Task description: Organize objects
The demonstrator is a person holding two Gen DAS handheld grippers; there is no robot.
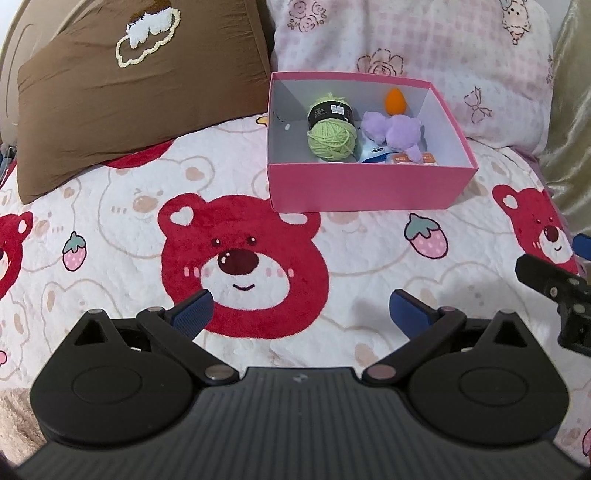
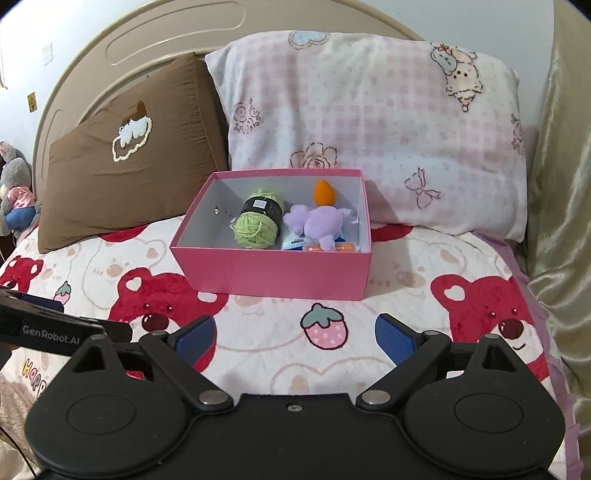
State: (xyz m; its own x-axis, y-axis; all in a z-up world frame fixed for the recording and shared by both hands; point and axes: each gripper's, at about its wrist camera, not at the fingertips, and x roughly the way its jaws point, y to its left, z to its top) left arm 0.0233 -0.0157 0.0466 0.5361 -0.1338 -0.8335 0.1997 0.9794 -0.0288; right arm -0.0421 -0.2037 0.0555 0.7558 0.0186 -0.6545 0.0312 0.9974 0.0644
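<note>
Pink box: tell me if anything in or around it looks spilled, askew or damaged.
Nothing stands out. The pink box sits upright on the bedspread, holding the green yarn, purple plush and orange item.

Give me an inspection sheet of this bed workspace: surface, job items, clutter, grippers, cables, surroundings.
Surface: bear-print blanket.
Job's things: pink box holding green yarn ball, purple plush, orange egg-shaped toy and small packets.
Clutter: nothing seen loose on the blanket.
Grippers: left hand-held gripper and right hand-held gripper both open, holding nothing.
Cables: nothing seen.
Surroundings: brown pillow, pink checked pillow, headboard.
</note>
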